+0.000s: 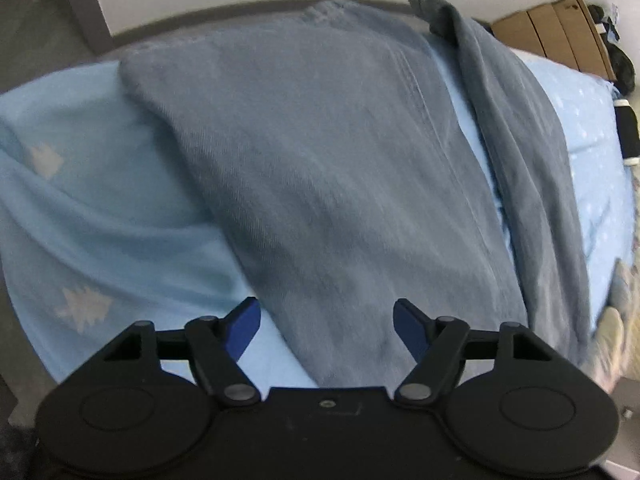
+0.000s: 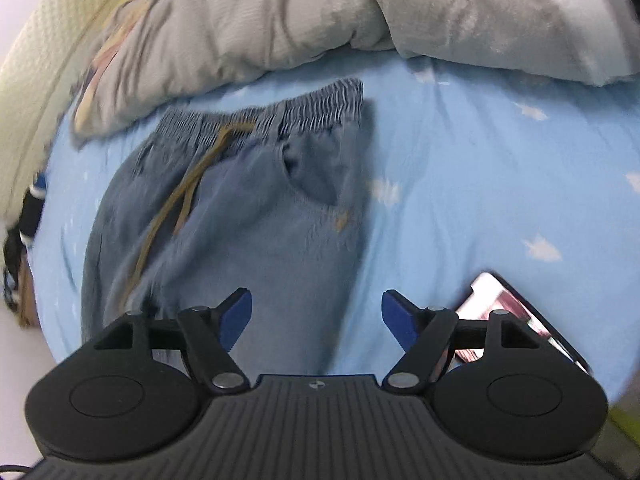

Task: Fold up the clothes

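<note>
Spread flat across a pale blue bedsheet (image 1: 100,216) printed with small white tree shapes: blue-grey denim-look trousers (image 1: 320,168), soft and faintly twilled, legs running long and tapered away from the left claw (image 1: 327,326). Directly ahead of and beneath the gap between that claw's blue-padded tips, one broad trouser leg, its near end passing under the claw body; off to the right of it, the second leg (image 1: 532,184), narrower, rumpled, ridged with lengthwise folds. Left claw wide open, gripping nothing, tips clear of the cloth. Beyond the far end of the legs, a white wall; to the far right, brown cardboard boxes (image 1: 560,28).

Seen from the right claw (image 2: 316,318): the same trousers (image 2: 256,216) at the waist end, gathered elastic waistband (image 2: 276,108) finely striped and crinkled, a tan drawstring (image 2: 180,196) trailing down toward the claw's left tip, a slanted pocket opening straight ahead. Cloth lying ahead of and below the spread tips, mostly to the left of centre. Right claw likewise fully parted and empty. Behind its right linkage, a flat dark-edged device with a glossy pinkish face (image 2: 508,304). Farther ahead, past the waistband, a puffy grey quilted duvet (image 2: 280,20), bunched and creased
</note>
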{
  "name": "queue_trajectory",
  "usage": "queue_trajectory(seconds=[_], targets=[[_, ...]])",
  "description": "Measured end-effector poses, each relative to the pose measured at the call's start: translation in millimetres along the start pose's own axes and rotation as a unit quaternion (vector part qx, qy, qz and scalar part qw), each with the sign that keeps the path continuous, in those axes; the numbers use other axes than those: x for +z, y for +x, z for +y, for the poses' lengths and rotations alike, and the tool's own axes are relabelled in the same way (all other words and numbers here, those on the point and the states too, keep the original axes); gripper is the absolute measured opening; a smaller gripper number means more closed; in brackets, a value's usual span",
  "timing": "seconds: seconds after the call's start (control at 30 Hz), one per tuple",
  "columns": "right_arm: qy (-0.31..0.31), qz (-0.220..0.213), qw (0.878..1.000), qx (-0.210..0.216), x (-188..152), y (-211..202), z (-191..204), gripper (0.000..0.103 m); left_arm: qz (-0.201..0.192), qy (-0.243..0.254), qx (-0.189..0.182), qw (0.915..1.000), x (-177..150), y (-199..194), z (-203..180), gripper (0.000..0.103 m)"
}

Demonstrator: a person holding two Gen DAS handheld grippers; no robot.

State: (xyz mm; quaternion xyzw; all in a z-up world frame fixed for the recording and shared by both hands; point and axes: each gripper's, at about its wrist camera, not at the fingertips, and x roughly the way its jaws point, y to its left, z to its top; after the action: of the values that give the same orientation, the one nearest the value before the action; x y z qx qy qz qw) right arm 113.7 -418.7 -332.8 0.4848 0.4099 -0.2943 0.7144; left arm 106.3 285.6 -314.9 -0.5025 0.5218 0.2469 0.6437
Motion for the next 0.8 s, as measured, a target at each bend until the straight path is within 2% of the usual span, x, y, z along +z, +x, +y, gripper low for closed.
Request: queue_trajectory(seconds=[0.1,0.2,0.27,0.4,0.6,0.73,0.77,0.8], targets=[[0.01,0.013,1.0,-0.013,24.6,34.7,-4.4,0.074,-0.026,-0.014,0.024,0.9993,-0.7,1.6,-1.9,0.07],[0.052,-0.011,0.998,-0.016,45.3,55.0,-7.0,0.075,-0.042,-0.025,0.036,0.9981,2.0,6.0,-6.2,0.07],[0.067,-0.005,0.998,-0.018,53.1,69.3,-3.6,0.074,-0.049,-0.018,0.045,0.9976,4.8,8.3,-10.7,0.07],[0.032,0.022,0.998,-0.057,56.8,94.3,20.6,0.076,-0.058,-0.021,0.067,0.9958,9.0,14.3,-11.5,0.07],[-0.005,0.022,0.995,-0.1,54.8,104.3,38.0,0.078,-0.058,-0.023,0.077,0.9951,11.8,14.2,0.5,0.07],[-0.016,0.024,0.993,-0.112,53.2,98.4,40.4,0.076,-0.062,-0.013,0.087,0.9942,10.1,6.3,3.0,0.061],[-0.014,0.024,0.993,-0.112,53.3,96.1,40.0,0.073,-0.063,-0.01,0.089,0.9939,9.7,4.3,3.6,0.059],[-0.012,0.023,0.993,-0.112,53.5,93.5,39.7,0.066,-0.064,-0.008,0.092,0.9937,9.3,2.3,4.2,0.052]])
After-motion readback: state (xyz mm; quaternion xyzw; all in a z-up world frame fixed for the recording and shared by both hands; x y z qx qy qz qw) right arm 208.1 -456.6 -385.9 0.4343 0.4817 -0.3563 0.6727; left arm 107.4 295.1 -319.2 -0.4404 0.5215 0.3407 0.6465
